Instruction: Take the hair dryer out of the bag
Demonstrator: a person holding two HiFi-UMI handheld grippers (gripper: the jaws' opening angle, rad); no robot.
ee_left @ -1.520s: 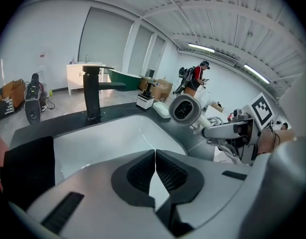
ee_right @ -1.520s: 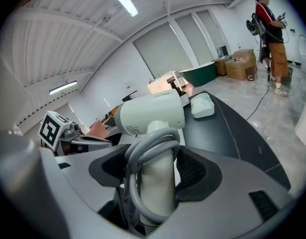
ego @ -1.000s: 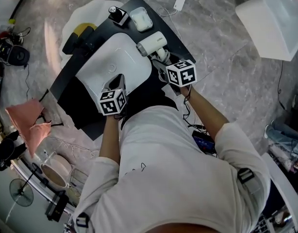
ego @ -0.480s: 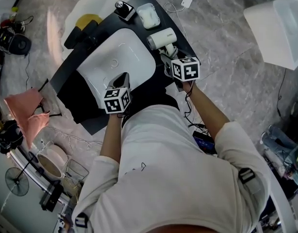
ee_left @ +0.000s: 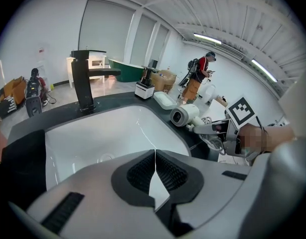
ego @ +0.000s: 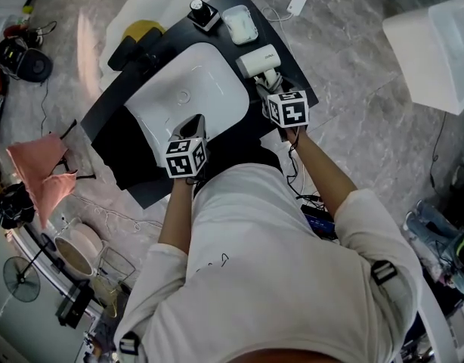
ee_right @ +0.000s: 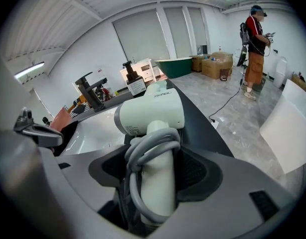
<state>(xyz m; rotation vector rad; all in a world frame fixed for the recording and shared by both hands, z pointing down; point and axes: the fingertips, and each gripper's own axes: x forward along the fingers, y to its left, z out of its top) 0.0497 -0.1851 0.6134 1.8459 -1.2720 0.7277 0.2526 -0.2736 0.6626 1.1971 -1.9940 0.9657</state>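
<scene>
From the head view, a black counter (ego: 119, 153) holds a white sink (ego: 194, 89) with a black tap (ego: 134, 51) at its far end. The white hair dryer (ego: 258, 59) is at the right side of the counter, just beside the sink. The right gripper (ego: 268, 88) reaches to its handle. The left gripper (ego: 191, 124) is over the near edge of the sink. In the left gripper view, the left gripper (ee_left: 154, 166) has its two jaws pressed together with nothing between them. The sink (ee_left: 93, 138) lies below it, the tap (ee_left: 83, 78) stands behind, and the hair dryer (ee_left: 185, 115) shows off to the right. In the right gripper view, the right gripper (ee_right: 152, 176) has its jaws wide apart, and they grip the handle of the hair dryer (ee_right: 153, 111) between them. A grey cord (ee_right: 142, 151) is wound round that handle. The dryer's fat round head points away, toward the tap (ee_right: 90, 91).
</scene>
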